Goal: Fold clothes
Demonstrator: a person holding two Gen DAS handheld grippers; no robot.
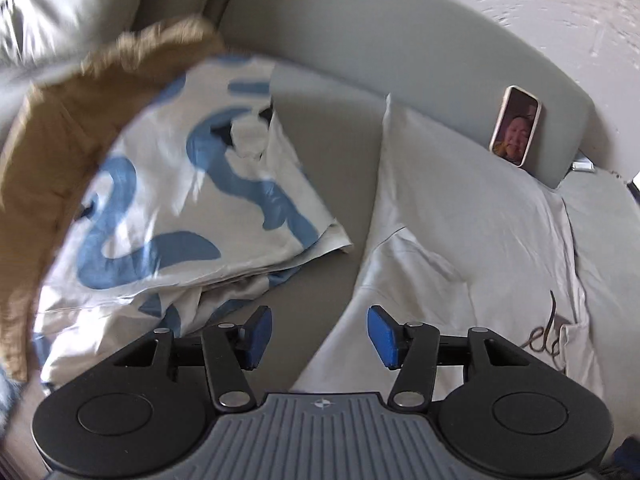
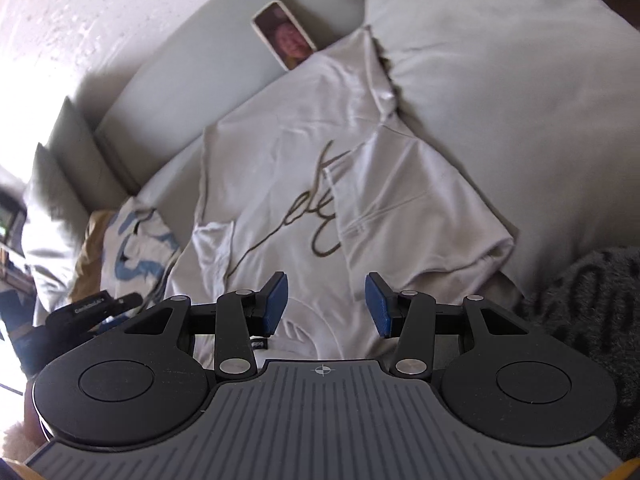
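Observation:
A white T-shirt (image 1: 460,240) with dark script lettering lies spread on the grey sofa seat (image 1: 332,160), one sleeve folded in over its front. In the right wrist view the same T-shirt (image 2: 288,168) fills the middle. My right gripper (image 2: 326,306) hangs open just above its near edge, nothing between the blue pads. My left gripper (image 1: 320,336) is open over the bare seat, between the T-shirt and a folded white-and-blue patterned garment (image 1: 180,200). A tan garment (image 1: 52,152) lies blurred at the far left.
A phone (image 1: 516,126) leans on the sofa backrest behind the T-shirt. A large grey cushion (image 2: 500,60) borders the T-shirt on the right, with a dark fuzzy blanket (image 2: 592,300) below it. Another pale cushion (image 1: 72,8) sits at the upper left.

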